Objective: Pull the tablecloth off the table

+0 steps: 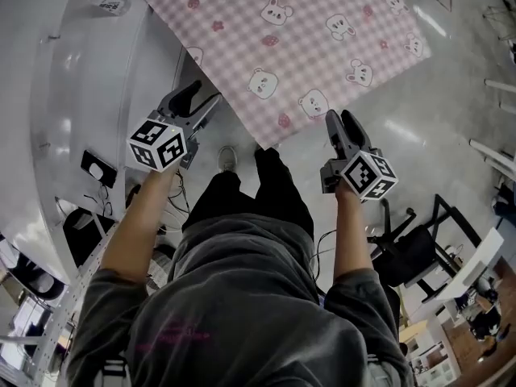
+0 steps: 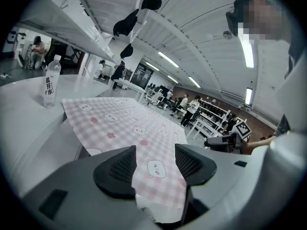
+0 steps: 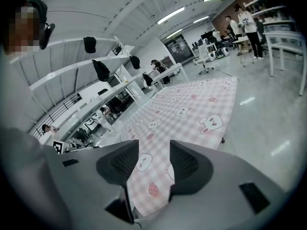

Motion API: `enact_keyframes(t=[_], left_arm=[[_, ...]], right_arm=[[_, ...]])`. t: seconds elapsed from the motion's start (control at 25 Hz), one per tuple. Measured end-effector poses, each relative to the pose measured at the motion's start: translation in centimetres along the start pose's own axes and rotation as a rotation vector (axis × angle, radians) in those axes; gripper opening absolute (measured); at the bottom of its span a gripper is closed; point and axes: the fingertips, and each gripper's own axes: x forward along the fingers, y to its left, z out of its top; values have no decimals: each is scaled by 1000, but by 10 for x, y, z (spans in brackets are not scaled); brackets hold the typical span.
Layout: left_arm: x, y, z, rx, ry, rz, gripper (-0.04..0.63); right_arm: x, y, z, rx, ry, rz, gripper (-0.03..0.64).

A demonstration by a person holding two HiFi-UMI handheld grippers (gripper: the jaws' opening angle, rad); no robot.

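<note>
1. A clear water bottle (image 2: pixel 51 80) stands upright on the bare left part of the white surface (image 1: pixel 89 71), just beside the cloth's far left corner.
2. Our left claw (image 2: pixel 154 150) meets the cloth along its left edge, close to the near end. Its jaws are drawn in narrow, with the cloth caught between them and the checked print filling the gap.
3. The pink checked tablecloth (image 1: pixel 306 31), printed with bears and small flowers, lies spread flat across the surface. Its near end comes off the surface's near edge towards us, and its nearest corner points down between the two claws, just above our legs.
4. Our right claw (image 3: pixel 154 143) holds the cloth's near edge, well apart from the left one. Its jaws are also narrow, closed on the cloth, and a bear and a strawberry print show in the gap.
5. Past the cloth's right edge we see the glossy grey floor (image 1: pixel 435 111).
</note>
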Motion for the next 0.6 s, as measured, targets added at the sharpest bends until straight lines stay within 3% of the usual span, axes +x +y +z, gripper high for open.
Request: enact_keyframes(t=[0.6], left_arm=[[51, 48, -90, -114, 90, 58, 253]], right_arm=[[38, -87, -70, 68, 99, -99, 184]])
